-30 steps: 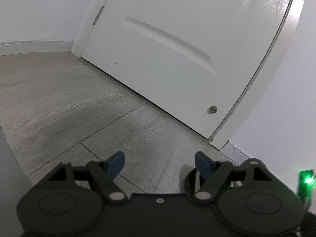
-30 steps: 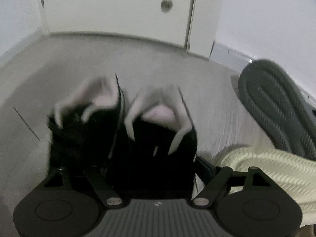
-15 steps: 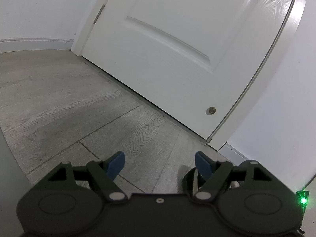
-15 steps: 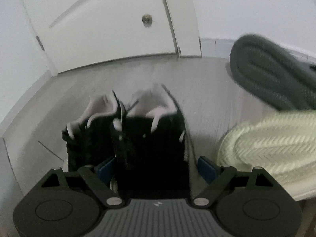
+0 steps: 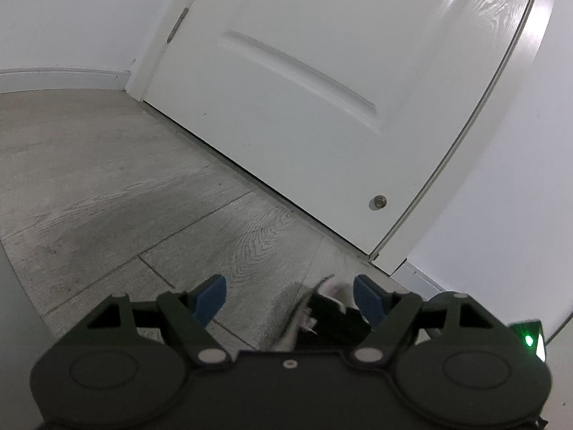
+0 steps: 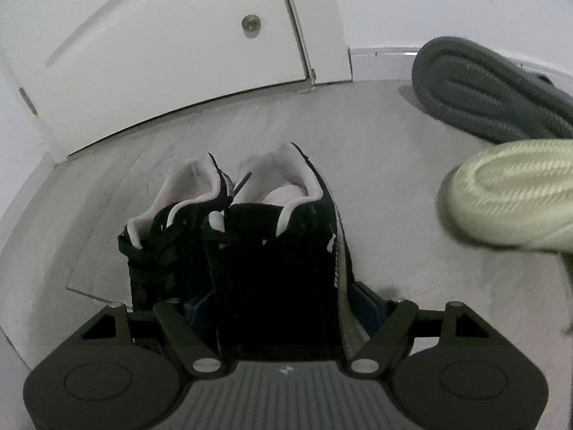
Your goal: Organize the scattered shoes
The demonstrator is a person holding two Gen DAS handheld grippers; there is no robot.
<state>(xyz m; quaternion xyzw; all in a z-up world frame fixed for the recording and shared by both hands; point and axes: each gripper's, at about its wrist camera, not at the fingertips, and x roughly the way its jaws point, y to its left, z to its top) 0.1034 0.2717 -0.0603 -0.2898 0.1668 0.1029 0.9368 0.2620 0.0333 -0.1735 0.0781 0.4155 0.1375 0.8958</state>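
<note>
One black sneaker (image 6: 279, 251) is clamped by the right tool (image 6: 283, 308) beside its mate (image 6: 168, 236); the left tool (image 5: 290, 299) is spread, empty.

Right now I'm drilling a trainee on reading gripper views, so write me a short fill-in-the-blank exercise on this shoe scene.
1. The right gripper has its jaws around a ____ sneaker.
2. The left gripper holds nothing; its jaws are ____.
3. The grey slipper lies with its ____ showing.
4. Behind the sneakers stands a white ____ with a round stopper.

Missing words: black; open; sole; door
</note>
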